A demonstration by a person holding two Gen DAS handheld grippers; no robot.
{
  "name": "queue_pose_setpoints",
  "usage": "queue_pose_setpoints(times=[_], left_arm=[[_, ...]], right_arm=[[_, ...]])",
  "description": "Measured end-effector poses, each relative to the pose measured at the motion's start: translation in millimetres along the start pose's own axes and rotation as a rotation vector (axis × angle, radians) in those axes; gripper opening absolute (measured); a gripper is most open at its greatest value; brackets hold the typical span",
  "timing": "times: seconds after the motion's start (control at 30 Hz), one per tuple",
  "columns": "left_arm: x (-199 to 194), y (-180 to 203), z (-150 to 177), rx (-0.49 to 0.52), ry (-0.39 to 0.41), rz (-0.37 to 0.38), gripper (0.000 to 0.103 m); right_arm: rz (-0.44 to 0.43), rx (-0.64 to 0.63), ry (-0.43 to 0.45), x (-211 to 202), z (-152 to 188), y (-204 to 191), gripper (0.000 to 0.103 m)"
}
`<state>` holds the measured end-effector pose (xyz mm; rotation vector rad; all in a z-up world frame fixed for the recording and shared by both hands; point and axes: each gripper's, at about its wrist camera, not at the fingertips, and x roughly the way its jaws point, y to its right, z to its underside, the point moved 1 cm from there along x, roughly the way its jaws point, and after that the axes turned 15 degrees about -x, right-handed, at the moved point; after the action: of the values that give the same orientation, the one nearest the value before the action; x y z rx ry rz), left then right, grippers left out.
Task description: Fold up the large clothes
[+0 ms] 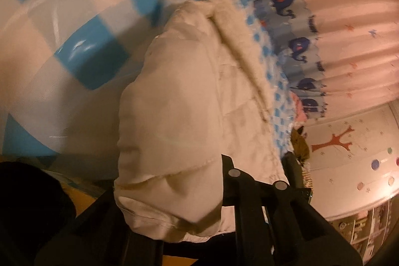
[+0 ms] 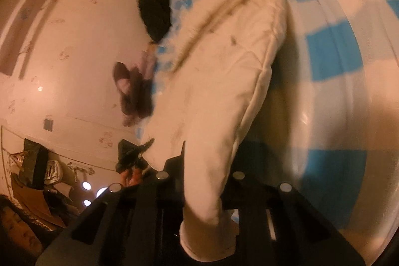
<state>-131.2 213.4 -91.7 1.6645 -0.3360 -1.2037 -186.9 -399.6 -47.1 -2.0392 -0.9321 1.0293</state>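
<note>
Left gripper (image 1: pixel 199 193) pinching cream jacket (image 1: pixel 179 101) hem | right gripper (image 2: pixel 204 181) pinching sleeve, over checkered bedsheet (image 2: pixel 334 51)

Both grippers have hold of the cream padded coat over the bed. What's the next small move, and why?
Probably carry both held ends forward and lay them over the coat's body. The left gripper and right gripper each pinch an end of the cream padded coat, which hangs lifted while its far end with the fleece collar rests on the blue checked bedding. Motion blur leaves details unclear.
</note>
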Motion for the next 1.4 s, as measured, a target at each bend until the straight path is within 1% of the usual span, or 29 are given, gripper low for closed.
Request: queue_pose_setpoints(times=[0.07,0.13,0.2,0.23,0.27,0.3,0.33,0.37,0.4,0.47,0.53,0.6,0.63,0.7,0.73,0.77,0.8,0.83,0.9,1.07,1.13,1.2,1.23,1.27,1.3,1.33,1.37,1.4], left_arm=[[-13,16,7,0.035,-0.002,0.029,0.008],[-28,29,17,0.078,-0.007,0.044,0.008],[-36,30,24,0.097,-0.02,0.044,0.009],[-36,25,27,0.1,-0.039,0.028,0.01],[-35,19,27,0.097,-0.05,0.009,0.013],[-31,9,28,0.081,-0.057,-0.018,0.02],[-26,-5,27,0.042,-0.066,-0.043,0.032],[-24,-17,27,0.009,-0.07,-0.054,0.039],[-21,-28,27,-0.018,-0.063,-0.062,0.049],[-16,-44,26,-0.059,-0.044,-0.074,0.051],[-12,-51,26,-0.08,-0.031,-0.088,0.061],[-9,-51,26,-0.082,-0.013,-0.096,0.064],[-6,-51,24,-0.092,-0.011,-0.103,0.065],[0,-50,22,-0.104,-0.019,-0.098,0.063],[2,-47,22,-0.092,-0.023,-0.09,0.04],[6,-43,23,-0.076,-0.025,-0.092,0.023],[5,-40,23,-0.061,-0.033,-0.08,0.015],[0,-39,24,-0.054,-0.024,-0.062,0.012],[-5,-25,26,-0.024,-0.011,-0.046,0.01],[-38,15,37,0.057,0.0,0.037,0.008],[-56,28,47,0.089,-0.003,0.059,0.008],[-72,32,55,0.115,-0.006,0.067,0.008],[-78,28,60,0.12,-0.013,0.065,0.009],[-80,24,61,0.119,-0.023,0.055,0.009],[-78,15,63,0.112,-0.042,0.035,0.011],[-72,3,63,0.09,-0.06,0.011,0.013],[-70,-12,63,0.064,-0.071,-0.011,0.015],[-63,-23,64,0.034,-0.086,-0.035,0.02]], right_arm=[[-0.013,-0.029,0.027,-13,-2,-14,0.017],[-0.02,-0.061,0.033,-27,3,-29,0.017],[-0.018,-0.072,-0.002,-33,11,-32,0.017],[-0.003,-0.06,-0.031,-33,17,-29,0.018],[0.003,-0.042,-0.058,-31,22,-23,0.024],[0.015,-0.014,-0.099,-25,29,-13,0.027],[0.025,0.013,-0.123,-20,34,-4,0.04],[0.026,0.033,-0.138,-15,37,2,0.056],[0.021,0.053,-0.143,-11,39,10,0.061],[-0.011,0.094,-0.123,-6,39,23,0.063],[-0.014,0.115,-0.122,0,38,30,0.063],[-0.018,0.115,-0.131,7,37,33,0.063],[-0.018,0.109,-0.124,9,36,32,0.062],[-0.009,0.097,-0.114,13,36,28,0.04],[0.005,0.092,-0.105,12,36,27,0.026],[0.013,0.087,-0.093,10,36,25,0.025],[0.011,0.085,-0.073,8,36,22,0.023],[0.008,0.08,-0.055,4,36,19,0.021],[-0.006,0.066,-0.015,-3,35,11,0.02],[-0.055,0.001,0.062,-26,30,-22,0.02],[-0.075,-0.03,0.086,-40,36,-38,0.02],[-0.08,-0.047,0.084,-47,46,-47,0.02],[-0.077,-0.048,0.068,-47,51,-48,0.02],[-0.071,-0.041,0.04,-45,58,-45,0.025],[-0.056,-0.021,0.012,-42,66,-37,0.033],[-0.05,0.005,-0.007,-38,72,-28,0.055],[-0.047,0.029,-0.027,-33,78,-20,0.064],[-0.046,0.039,-0.016,-32,80,-14,0.064]])
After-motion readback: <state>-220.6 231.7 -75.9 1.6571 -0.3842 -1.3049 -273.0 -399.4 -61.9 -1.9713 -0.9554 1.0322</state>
